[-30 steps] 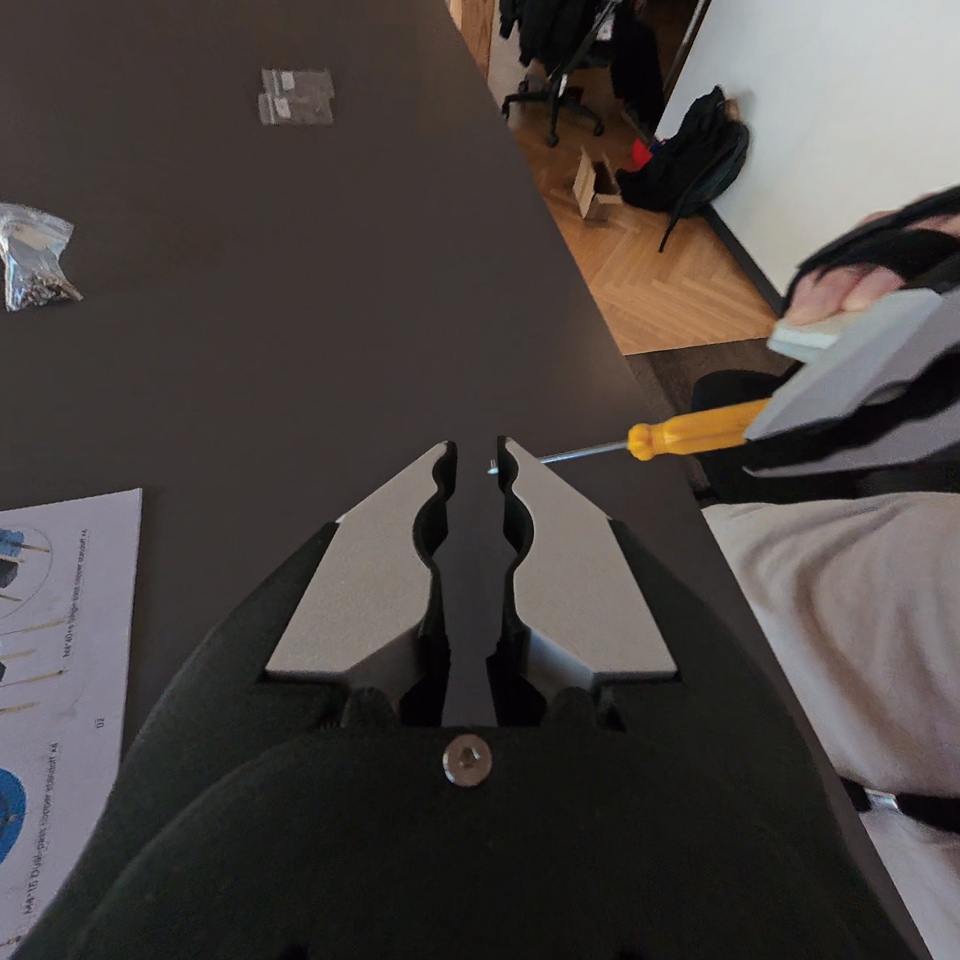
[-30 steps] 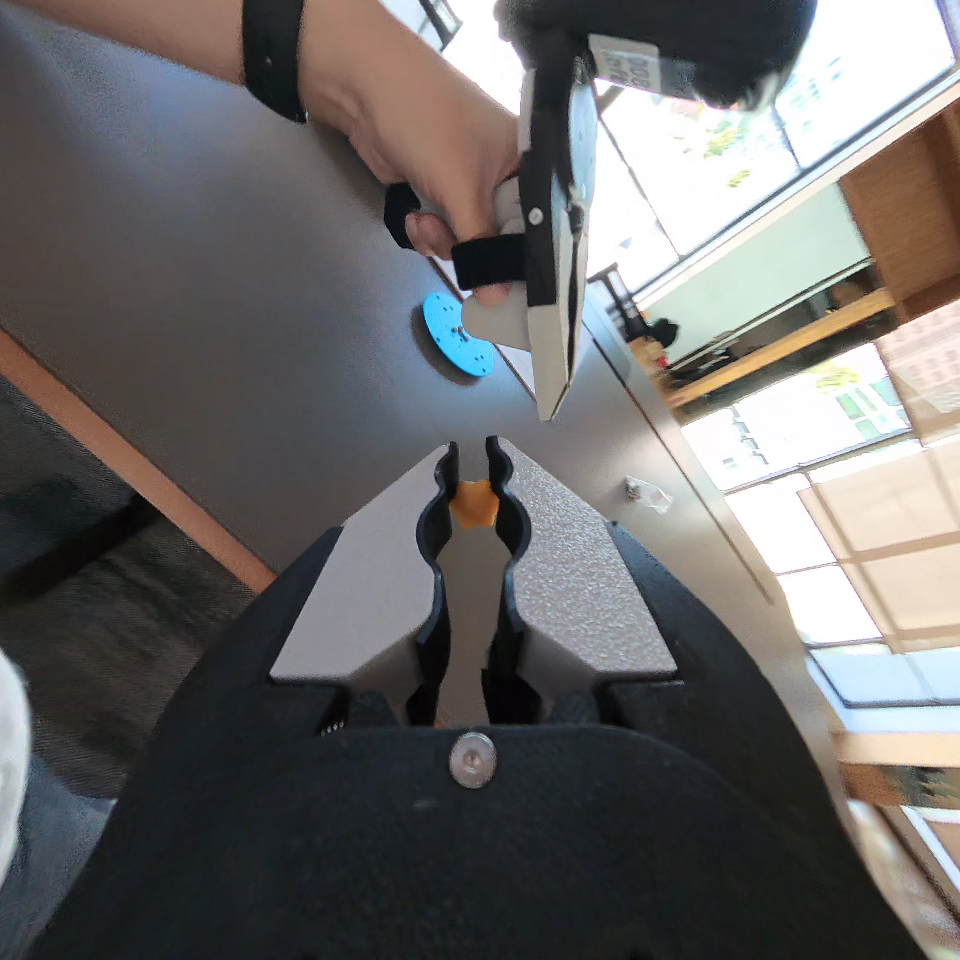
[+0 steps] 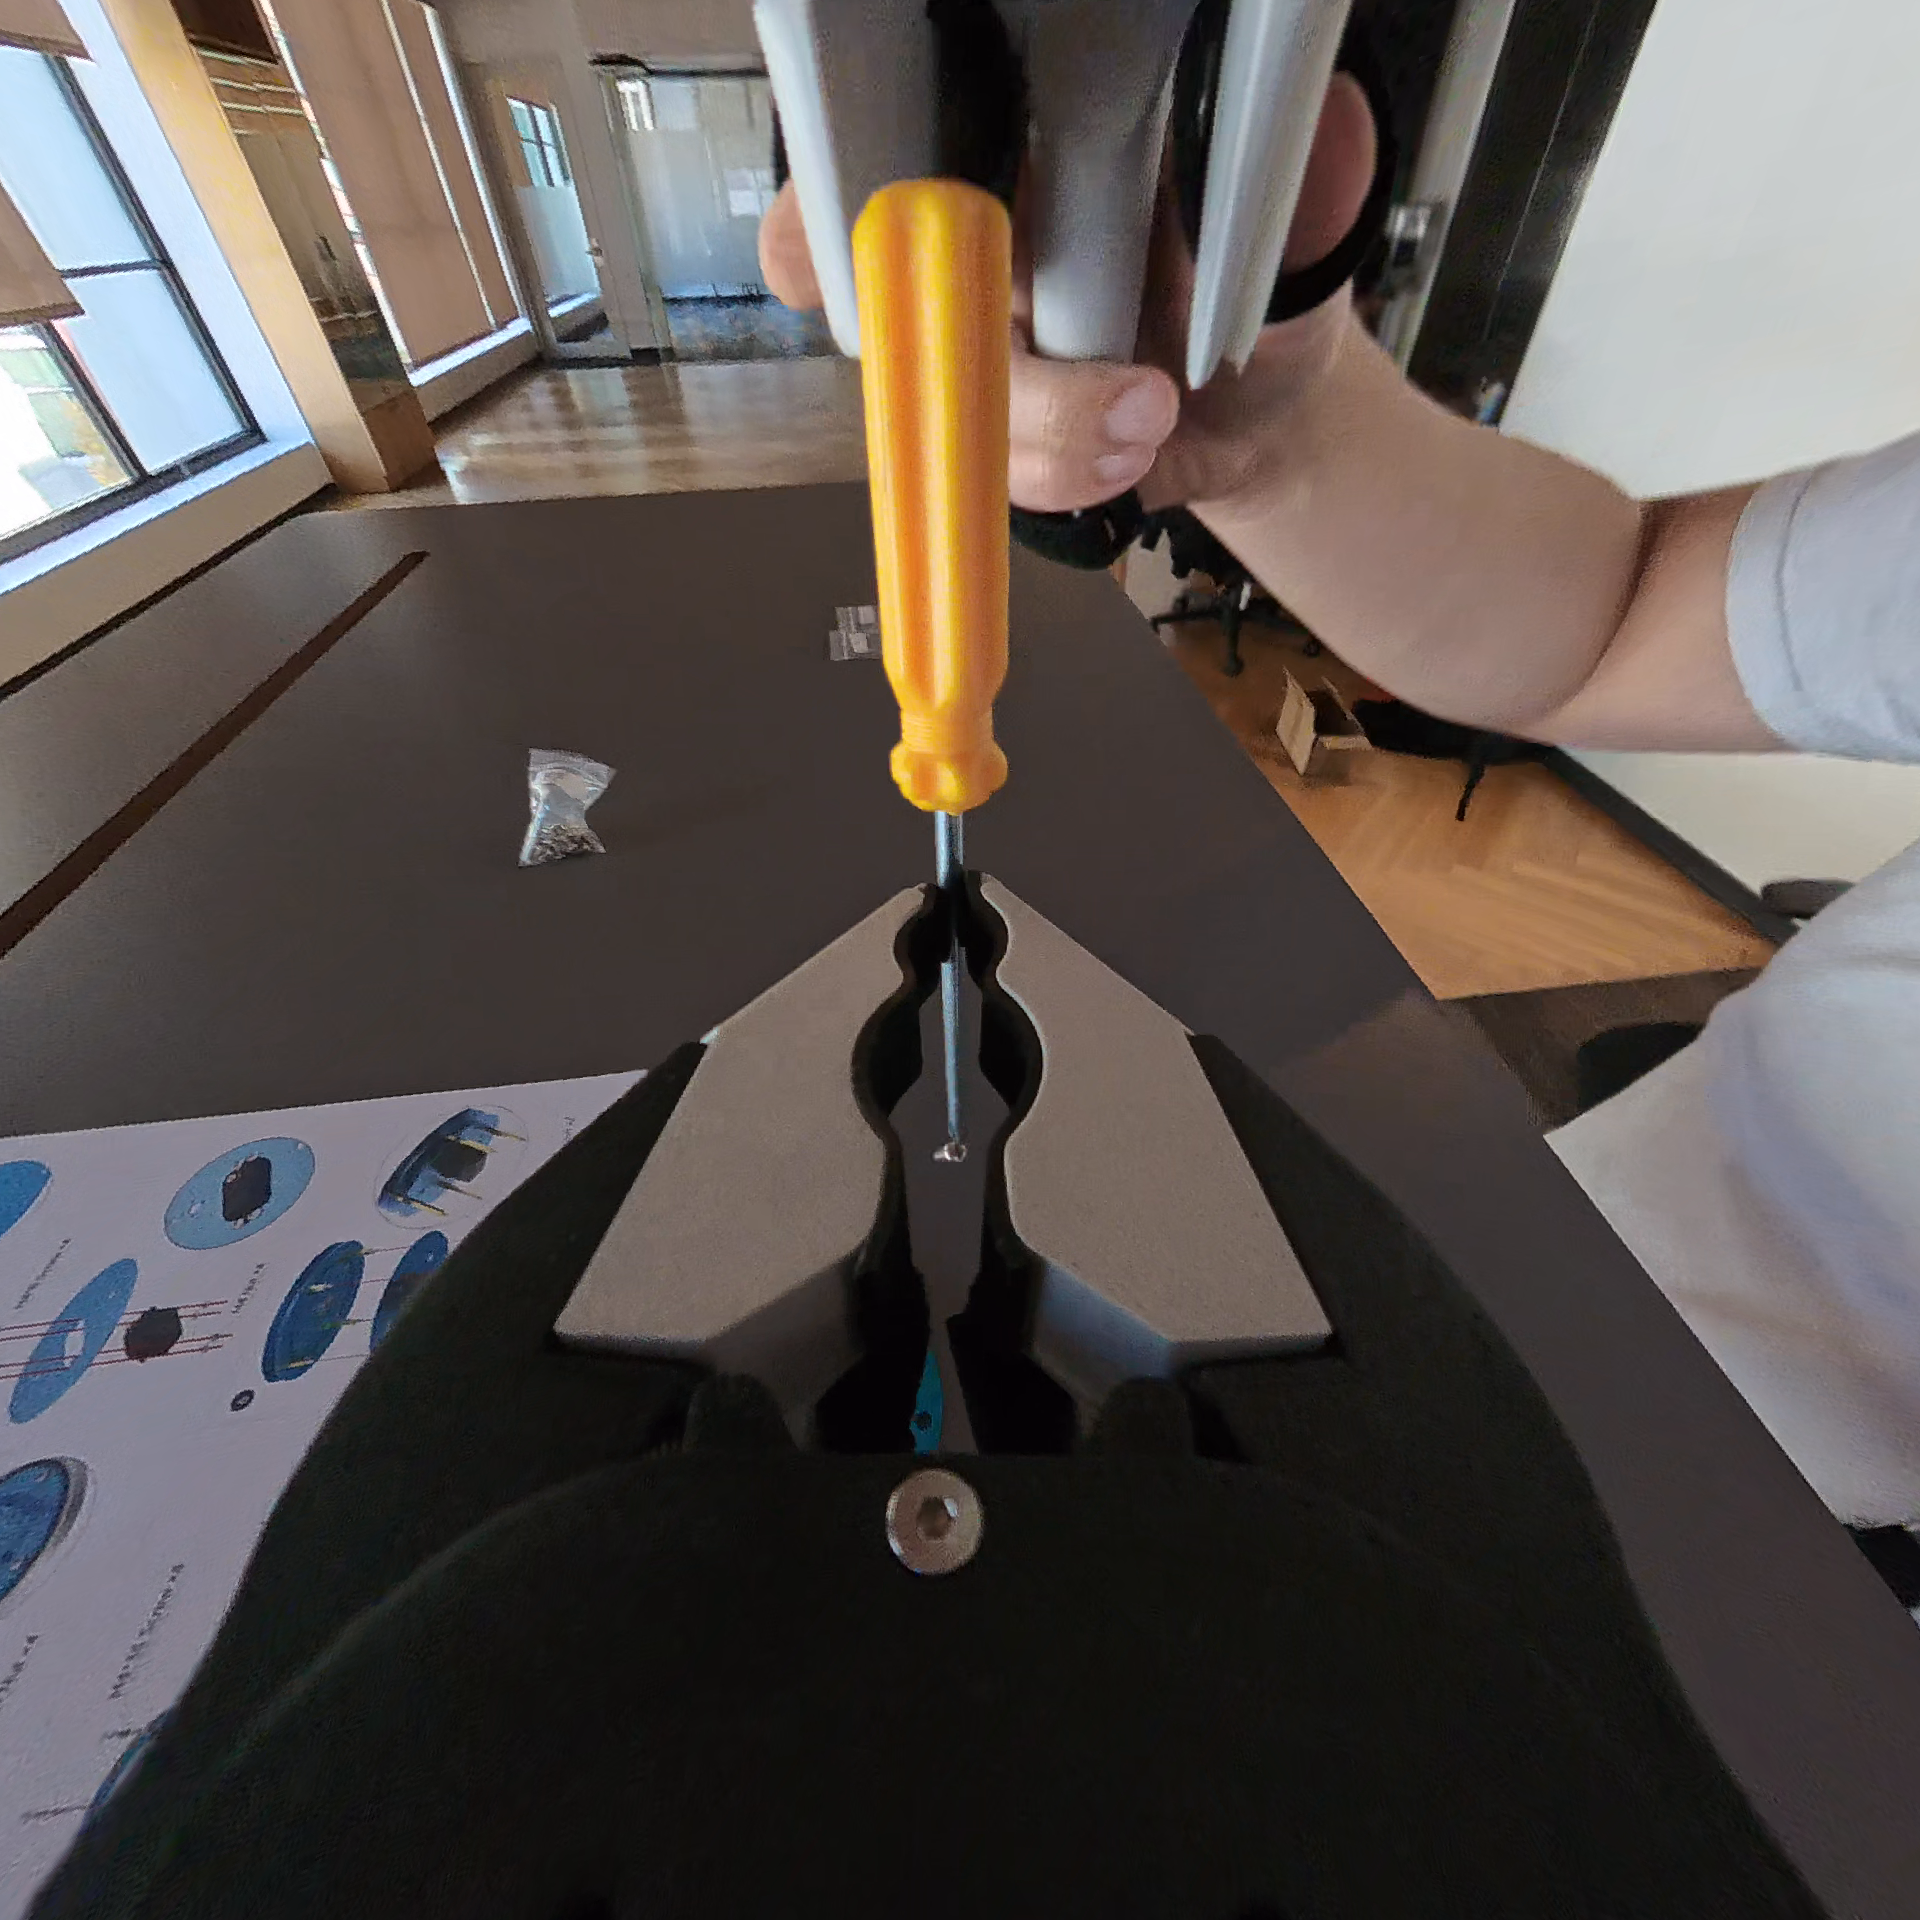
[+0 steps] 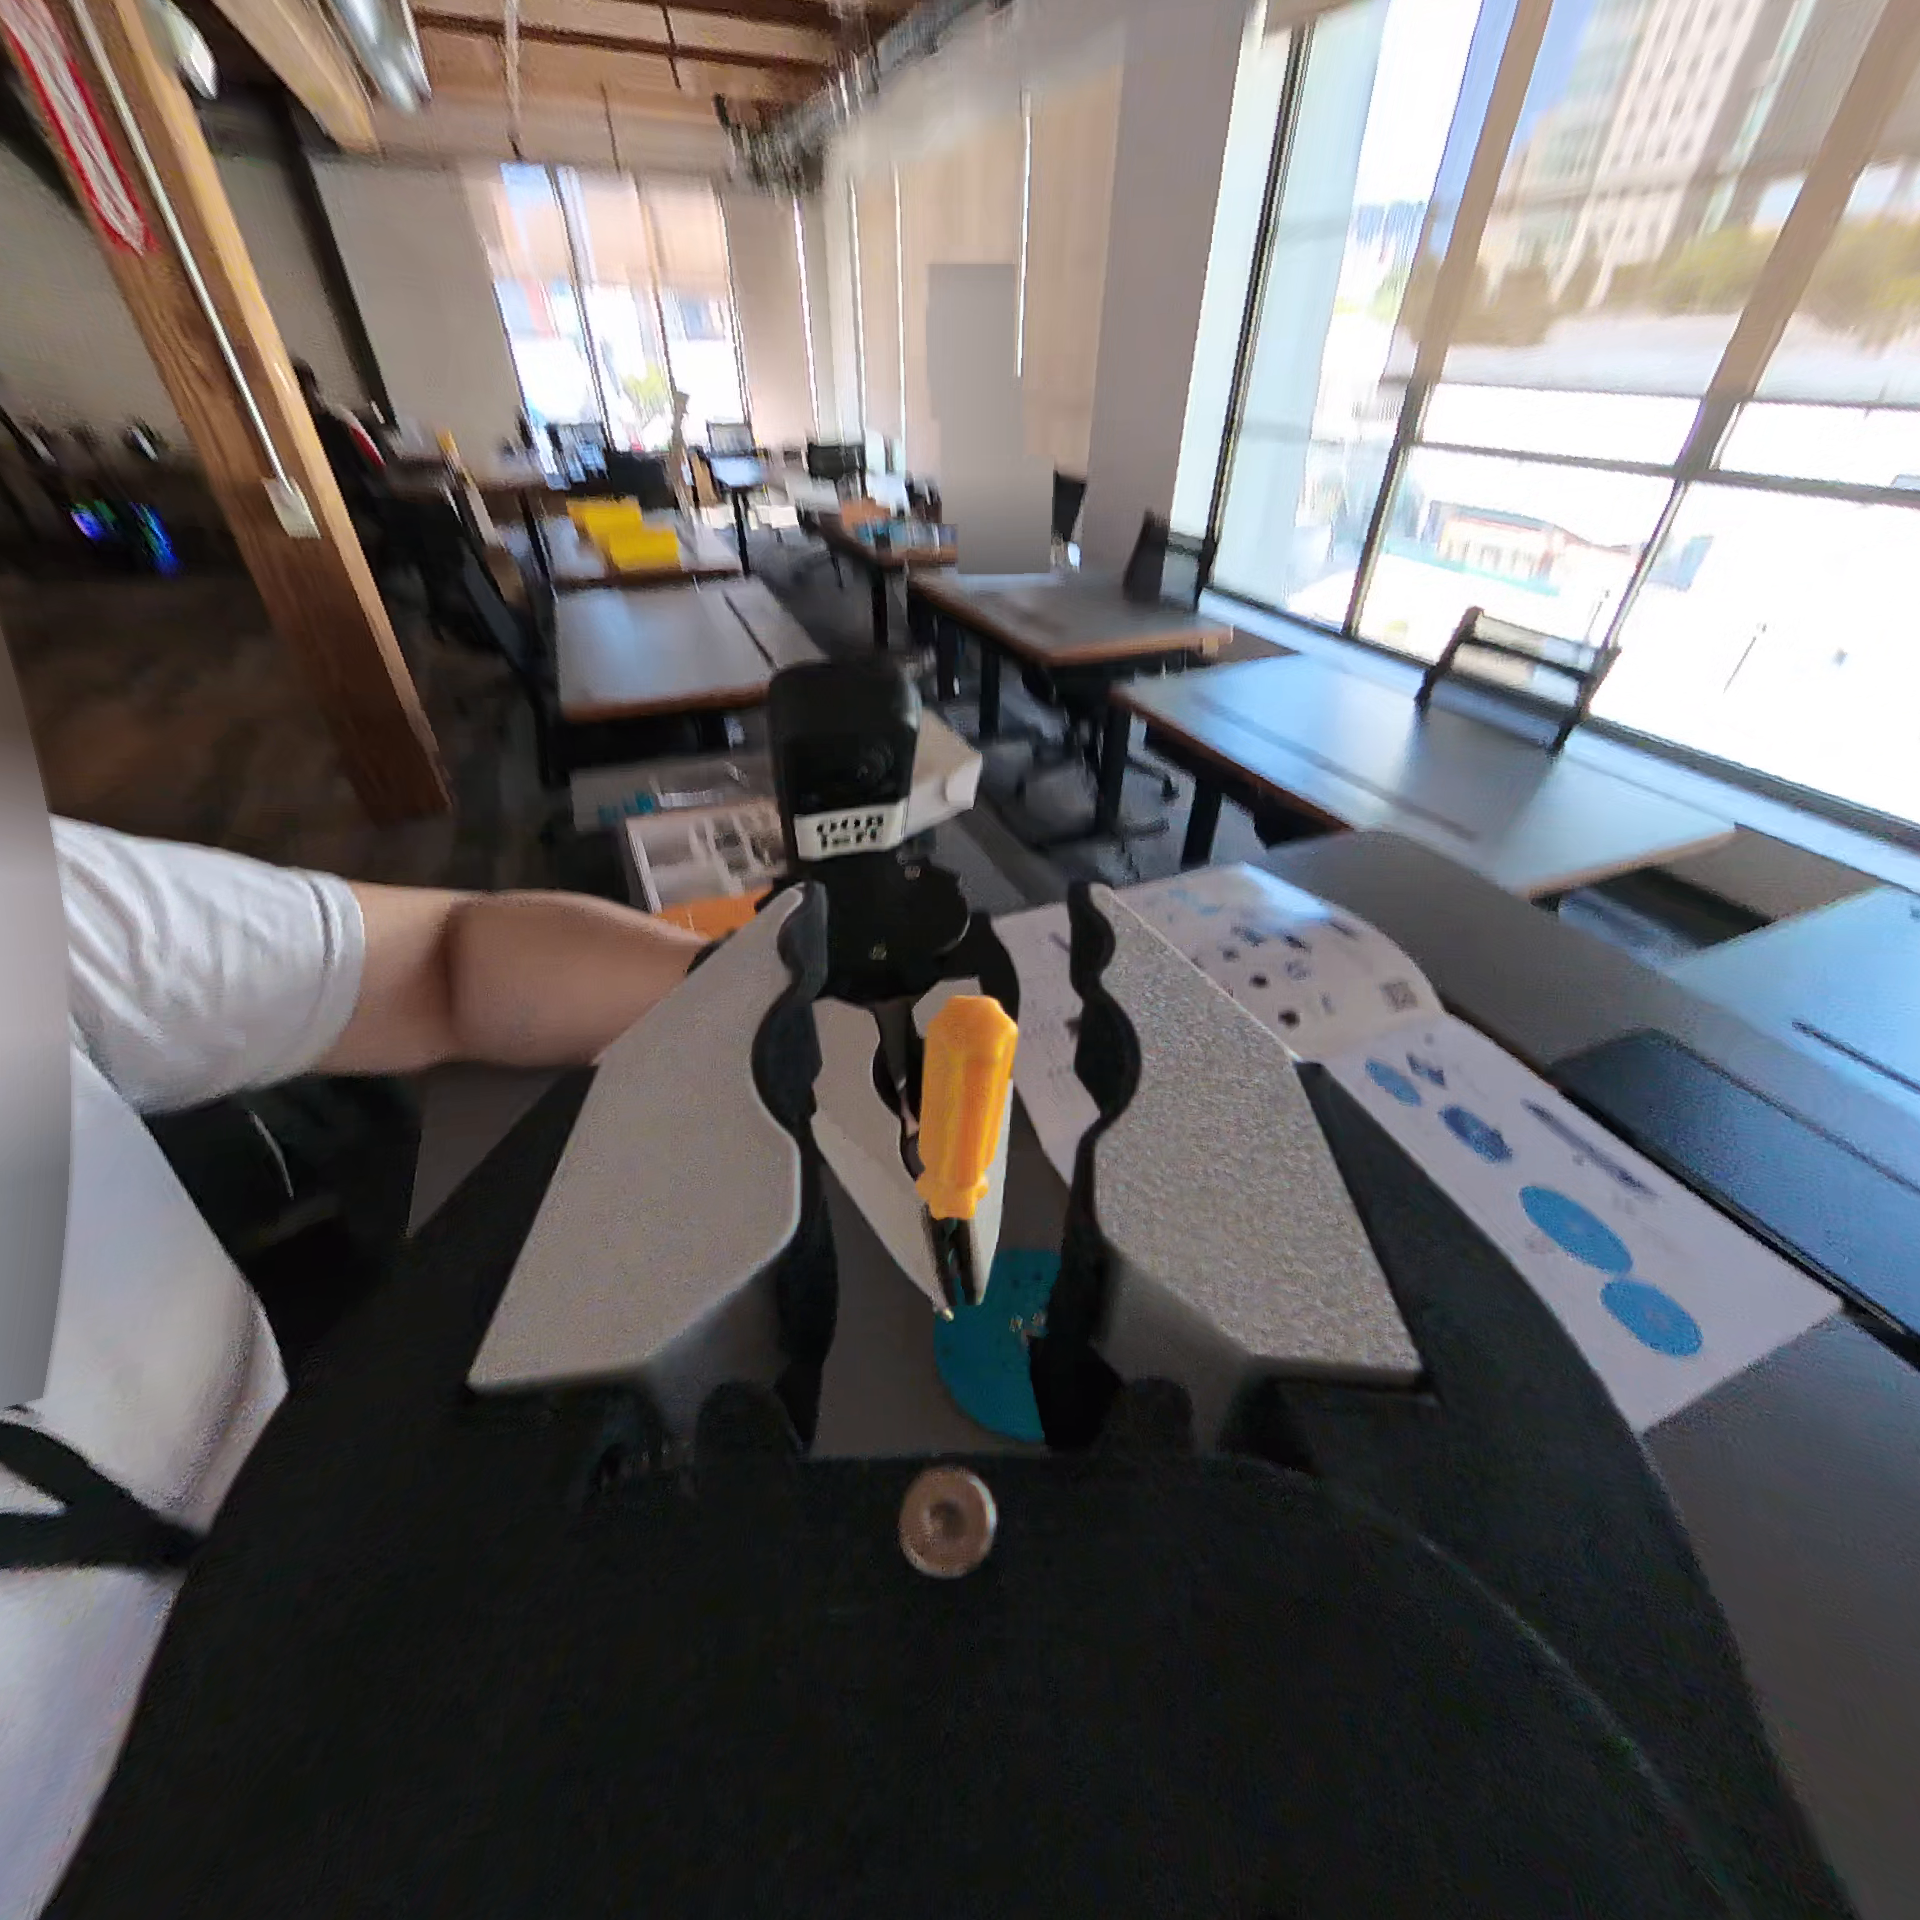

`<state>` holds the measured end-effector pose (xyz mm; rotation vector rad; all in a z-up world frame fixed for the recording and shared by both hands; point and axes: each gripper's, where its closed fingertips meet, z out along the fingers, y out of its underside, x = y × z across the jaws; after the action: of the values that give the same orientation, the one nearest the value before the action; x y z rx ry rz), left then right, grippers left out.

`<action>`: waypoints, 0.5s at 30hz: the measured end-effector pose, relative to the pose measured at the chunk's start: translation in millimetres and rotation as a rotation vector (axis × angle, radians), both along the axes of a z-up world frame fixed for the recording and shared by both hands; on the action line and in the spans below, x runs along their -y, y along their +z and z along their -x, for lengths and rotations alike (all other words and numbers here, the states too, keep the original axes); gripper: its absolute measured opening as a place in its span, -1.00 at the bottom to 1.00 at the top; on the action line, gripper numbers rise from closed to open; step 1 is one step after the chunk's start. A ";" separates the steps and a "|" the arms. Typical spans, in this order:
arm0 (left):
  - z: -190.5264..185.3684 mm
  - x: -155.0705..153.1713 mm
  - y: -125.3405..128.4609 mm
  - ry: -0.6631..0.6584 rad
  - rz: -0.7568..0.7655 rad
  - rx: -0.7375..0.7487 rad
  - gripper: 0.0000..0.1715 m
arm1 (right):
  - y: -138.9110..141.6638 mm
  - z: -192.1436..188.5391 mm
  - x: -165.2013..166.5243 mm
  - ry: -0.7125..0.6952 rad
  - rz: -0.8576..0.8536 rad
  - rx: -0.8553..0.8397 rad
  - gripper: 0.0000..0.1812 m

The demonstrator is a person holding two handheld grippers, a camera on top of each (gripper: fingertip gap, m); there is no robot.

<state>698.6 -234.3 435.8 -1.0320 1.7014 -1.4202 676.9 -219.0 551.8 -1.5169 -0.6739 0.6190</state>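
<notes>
Printed instruction sheet [image 3: 135, 1340]: small captions beside blue disc diagrams, fine print. The same sheet carries a square code [image 4: 1403, 997]. White label [image 4: 844, 828], dark characters, on the left gripper [image 4: 952, 1299] camera. Red-and-white sign [image 4: 88, 156], blurred, unreadable.

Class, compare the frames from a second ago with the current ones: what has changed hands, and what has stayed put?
The orange screwdriver passed over: the right gripper, which clamped its handle, has opened and let go, and the left gripper, empty before, has shut on the metal shaft, holding it upright. The screw bag and instruction sheet stayed on the dark table.
</notes>
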 end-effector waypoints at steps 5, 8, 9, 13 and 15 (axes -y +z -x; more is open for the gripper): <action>-4.2 -24.8 0.1 0.113 0.015 0.034 -0.99 | -23.1 -31.0 -15.9 0.160 0.021 -0.193 -0.28; -7.2 -33.5 -6.7 0.143 0.018 0.019 -0.99 | -41.6 -21.6 -30.1 0.298 0.075 -0.229 -0.34; -8.6 -34.8 -10.5 0.145 0.017 0.008 -0.99 | -45.5 -17.4 -34.6 0.333 0.076 -0.227 -0.36; -11.8 -39.1 -24.1 0.138 0.030 -0.027 -0.98 | -61.2 -3.1 -46.9 0.397 0.042 -0.127 -0.82; -10.6 -42.8 -27.5 0.110 0.046 -0.043 -0.98 | -65.3 2.1 -53.2 0.403 0.038 -0.099 -0.82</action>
<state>709.2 -191.4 408.3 -1.1708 1.6229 -1.3810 674.8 -165.7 486.5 -1.3829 -0.9040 1.0087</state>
